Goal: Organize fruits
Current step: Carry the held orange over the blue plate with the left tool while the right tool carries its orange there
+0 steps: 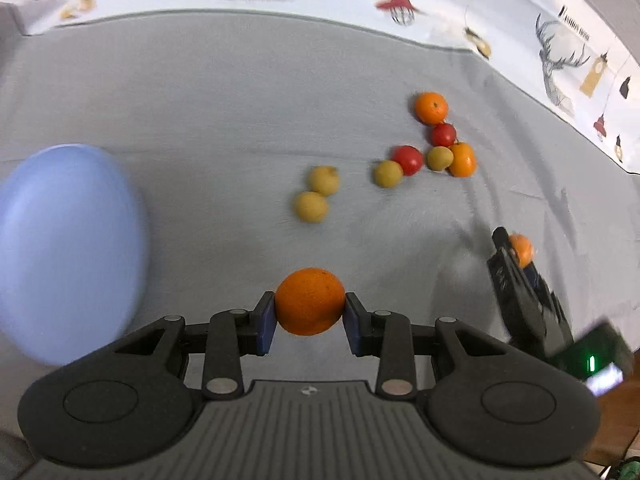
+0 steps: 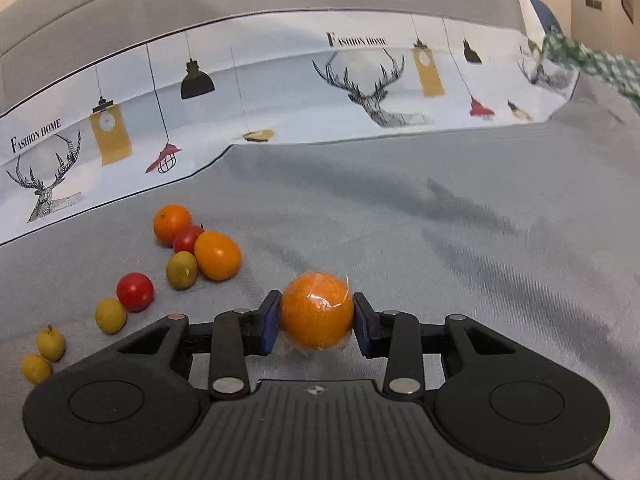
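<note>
So the grey cloth [image 1: 240, 100] covers pretty much the whole surface, with a printed deer-and-lamp sheet [image 2: 280, 92] along the far edge. Next biggest is the blue bowl [image 1: 68, 248] off to the left, blurry, and my guess is that's where fruit gets sorted into. The left gripper [image 1: 310, 314] is clamped on an orange [image 1: 310, 301], held up off the cloth near the bowl, probably headed there. The right gripper [image 2: 316, 322] is squeezed onto a wrapped orange [image 2: 316, 310], with thin plastic film crinkling around it. The loose fruit sits in a bunch on the cloth: two oranges [image 2: 172, 224], two red tomatoes [image 2: 135, 292], and four little yellow-green fruits [image 2: 182, 270] waiting their turn.
</note>
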Demonstrator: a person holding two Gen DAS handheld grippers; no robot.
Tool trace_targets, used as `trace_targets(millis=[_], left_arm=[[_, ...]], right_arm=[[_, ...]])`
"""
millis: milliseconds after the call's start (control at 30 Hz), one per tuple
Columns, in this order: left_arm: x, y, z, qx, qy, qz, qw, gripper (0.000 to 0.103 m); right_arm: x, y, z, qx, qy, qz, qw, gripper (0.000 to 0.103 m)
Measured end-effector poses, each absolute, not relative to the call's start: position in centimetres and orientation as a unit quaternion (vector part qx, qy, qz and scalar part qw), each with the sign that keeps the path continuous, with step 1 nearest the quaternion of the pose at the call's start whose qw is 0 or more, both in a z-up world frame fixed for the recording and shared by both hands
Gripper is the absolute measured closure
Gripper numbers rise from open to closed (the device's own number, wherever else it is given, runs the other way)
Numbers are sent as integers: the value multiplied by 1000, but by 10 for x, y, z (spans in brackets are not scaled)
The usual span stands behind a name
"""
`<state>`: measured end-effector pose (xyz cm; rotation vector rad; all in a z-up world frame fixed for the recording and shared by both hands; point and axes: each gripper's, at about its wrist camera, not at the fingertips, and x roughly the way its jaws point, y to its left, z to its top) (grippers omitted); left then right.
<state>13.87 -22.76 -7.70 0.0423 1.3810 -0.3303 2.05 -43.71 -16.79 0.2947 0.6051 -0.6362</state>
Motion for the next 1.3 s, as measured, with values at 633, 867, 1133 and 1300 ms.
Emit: trace_targets(millis=[633, 867, 1133, 1300], left_arm=[[18, 25, 25, -37, 538, -74, 839, 64], [-25, 67, 25, -65, 514, -82, 851, 64], [-49, 85, 31, -75, 488, -102, 863, 64], [-53, 89, 34, -80, 482, -113, 865, 64]], right_arm=[[-99, -264, -32, 200, 279, -61, 937, 64], [-124, -173, 0, 112, 292, 39, 949, 64], [-137, -120, 12, 38, 296, 73, 952, 64], [-144, -116, 14, 27, 295, 69, 952, 64]])
